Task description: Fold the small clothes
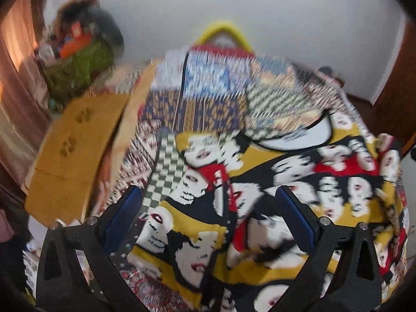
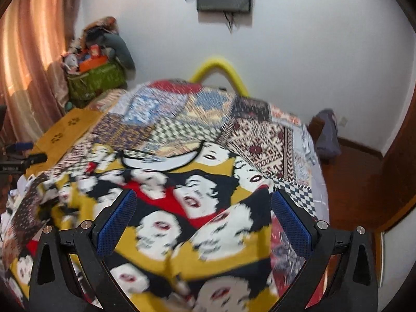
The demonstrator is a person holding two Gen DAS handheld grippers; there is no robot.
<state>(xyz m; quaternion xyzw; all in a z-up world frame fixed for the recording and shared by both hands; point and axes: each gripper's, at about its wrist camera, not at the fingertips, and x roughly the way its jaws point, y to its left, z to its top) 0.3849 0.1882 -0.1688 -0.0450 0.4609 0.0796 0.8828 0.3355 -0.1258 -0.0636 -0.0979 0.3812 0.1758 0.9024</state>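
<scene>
Blue-padded fingers (image 1: 124, 215) of the left gripper (image 1: 208, 208) are sitting nearest the lens, jaws spread wide, nothing between them. Right gripper (image 2: 202, 213) is showing the same: wide apart, empty, hovering over the cloth.

Task item: the face-print shirt (image 2: 182, 208), yellow/black/red, is lying on the patchwork bedspread (image 2: 260, 135), neckline (image 2: 161, 161) pointing toward the far wall. In the left view the shirt's left side (image 1: 182, 182) is looking bunched and partly doubled over; in the right view it is lying flatter, right edge near the mattress edge. Whether a fold is already in, I cannot tell; both frames are motion-blurred.

Risks as I am judging them:
- Busy print on busy bedspread: the shirt edge is hard to separate from the quilt pattern, so a pinch is likely to be grabbing bedspread too, or missing the hem.
- Thin, limp fabric: a one-layer pinch is likely to be dragging the rest and skewing the fold.
- Bunched left side: folding over it is trapping wrinkles; needs flattening first.
- Right side is sitting close to the bed edge (image 2: 314, 182); a pull that way is risking the shirt sliding off toward the wooden floor (image 2: 351, 171).
- Blur is suggesting fast motion; closing while moving is risking a bad grasp.
</scene>
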